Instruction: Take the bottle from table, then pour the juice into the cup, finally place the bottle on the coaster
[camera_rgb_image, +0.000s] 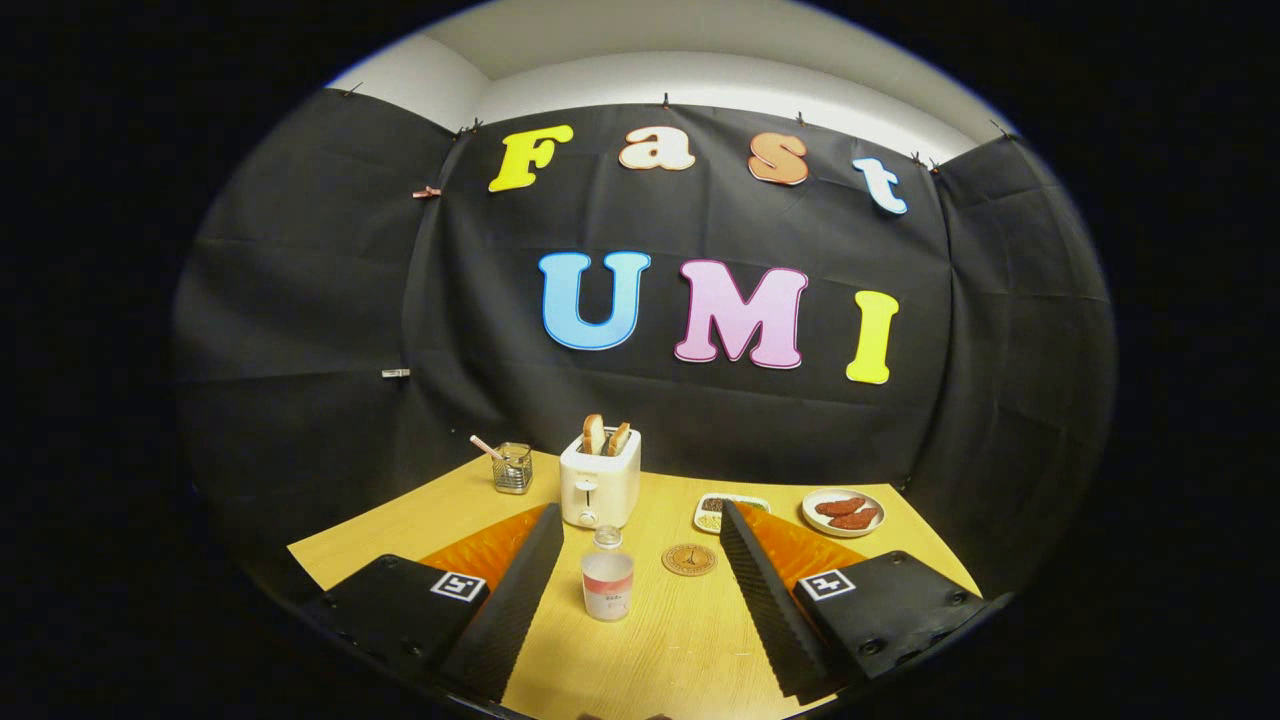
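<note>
A small clear bottle (607, 584) with a pale label stands upright on the wooden table (680, 640), between my two fingers and slightly ahead of their tips. My gripper (640, 522) is open wide, with neither finger touching the bottle. A round brown coaster (689, 559) lies flat just right of the bottle, between the fingers. A glass cup (513, 468) with a straw in it stands farther off to the left, beyond the left finger and beside the toaster.
A white toaster (599, 487) with two bread slices stands behind the bottle. A small dish (714, 510) and a white plate (843, 513) with reddish food sit at the back right. Black cloth walls close off the table's far sides.
</note>
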